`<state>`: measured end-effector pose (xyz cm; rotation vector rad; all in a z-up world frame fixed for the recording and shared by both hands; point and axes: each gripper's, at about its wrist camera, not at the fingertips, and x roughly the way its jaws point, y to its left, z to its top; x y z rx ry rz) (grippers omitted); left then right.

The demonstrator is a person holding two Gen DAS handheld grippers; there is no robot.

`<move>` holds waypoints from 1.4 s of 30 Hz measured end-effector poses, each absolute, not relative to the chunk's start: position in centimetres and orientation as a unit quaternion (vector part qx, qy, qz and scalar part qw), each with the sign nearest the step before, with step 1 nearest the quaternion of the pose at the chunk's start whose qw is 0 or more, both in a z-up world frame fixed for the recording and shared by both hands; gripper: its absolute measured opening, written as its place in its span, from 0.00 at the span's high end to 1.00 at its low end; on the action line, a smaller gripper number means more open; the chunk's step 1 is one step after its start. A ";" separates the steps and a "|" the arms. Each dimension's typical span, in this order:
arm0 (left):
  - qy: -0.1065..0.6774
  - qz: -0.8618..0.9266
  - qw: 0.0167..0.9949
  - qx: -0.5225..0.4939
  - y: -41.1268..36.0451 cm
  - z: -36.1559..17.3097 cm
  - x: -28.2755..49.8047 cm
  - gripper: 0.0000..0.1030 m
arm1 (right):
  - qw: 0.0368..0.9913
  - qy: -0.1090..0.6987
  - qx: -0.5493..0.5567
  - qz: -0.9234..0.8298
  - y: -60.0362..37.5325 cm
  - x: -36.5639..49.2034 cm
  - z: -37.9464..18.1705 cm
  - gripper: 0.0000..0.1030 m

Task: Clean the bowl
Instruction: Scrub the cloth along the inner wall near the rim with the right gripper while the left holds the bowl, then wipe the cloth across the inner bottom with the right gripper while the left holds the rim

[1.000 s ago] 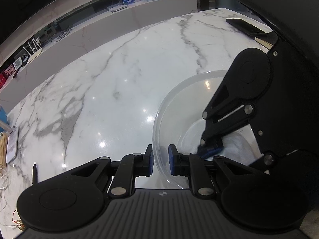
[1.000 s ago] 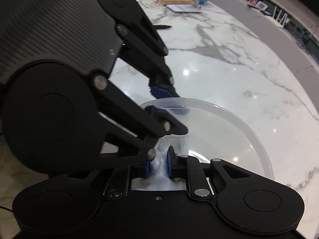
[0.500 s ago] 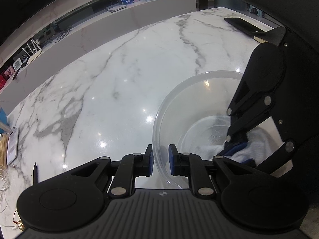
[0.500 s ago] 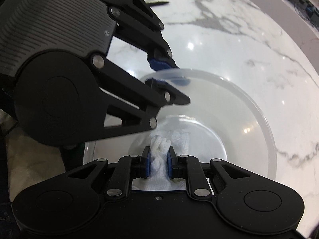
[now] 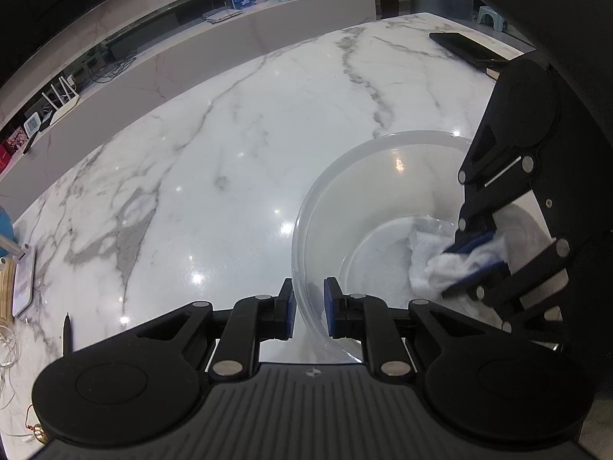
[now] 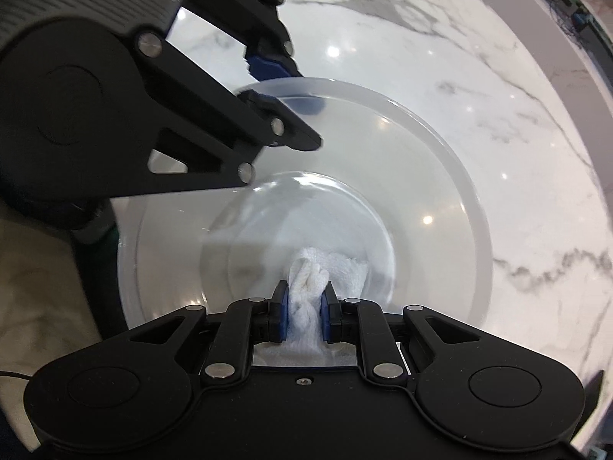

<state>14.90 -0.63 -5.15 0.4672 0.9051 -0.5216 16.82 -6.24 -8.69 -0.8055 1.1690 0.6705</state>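
The right gripper [image 6: 304, 306], clenched on the white cloth [image 6: 325, 268], points down at the bowl [image 5: 345, 191] floor, while the left gripper [image 5: 309, 308] pinches the near rim.

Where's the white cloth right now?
The white cloth is pinched in the right tongs, low centre in the right wrist view, down on the floor of the clear plastic bowl, whose near rim the left tongs clamp.

Overhead lamps are reflected as glare spots on the marble tabletop [image 5: 230, 176]. Strong fisheye curvature is seen at edges; the bowl [image 6: 440, 161] rim is blurred.
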 end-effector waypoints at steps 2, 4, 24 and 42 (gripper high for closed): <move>0.428 -0.247 0.841 0.221 -0.6 -5.2 14.9 0.87 | 0.711 0.523 -0.368 0.292 -6.2 16.9 -8.8 0.86; 0.428 -0.247 0.840 0.222 -0.7 -5.2 14.9 0.87 | 0.716 0.519 -0.372 0.282 -6.2 17.0 -8.9 0.86; 0.430 -0.246 0.840 0.222 -0.8 -5.2 14.9 0.87 | 0.761 0.467 -0.377 0.245 -6.7 13.6 -7.7 0.86; 0.432 -0.247 0.840 0.219 -0.7 -5.3 15.0 0.86 | 0.783 0.412 -0.376 0.276 -6.7 16.9 -7.8 0.86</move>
